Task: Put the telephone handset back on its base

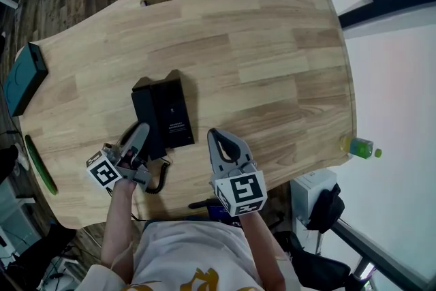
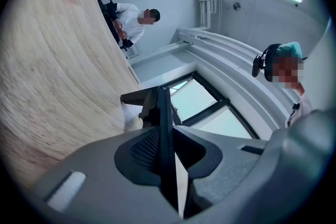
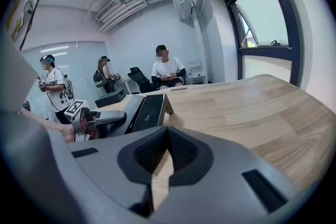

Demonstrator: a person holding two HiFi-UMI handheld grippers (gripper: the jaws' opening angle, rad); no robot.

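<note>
The black telephone handset [image 1: 144, 105] lies along the left side of its black rectangular base [image 1: 175, 112], centre-left on the pale wooden worktop [image 1: 272, 58]. The left claw [image 1: 142, 129] is clamped on the handset's near end. The right claw [image 1: 215, 135] hovers at lower centre, closed and empty.

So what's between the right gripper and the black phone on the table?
Just bare wooden table. The head view shows the right gripper beside the phone with only wood between them; the right gripper view agrees.
</note>
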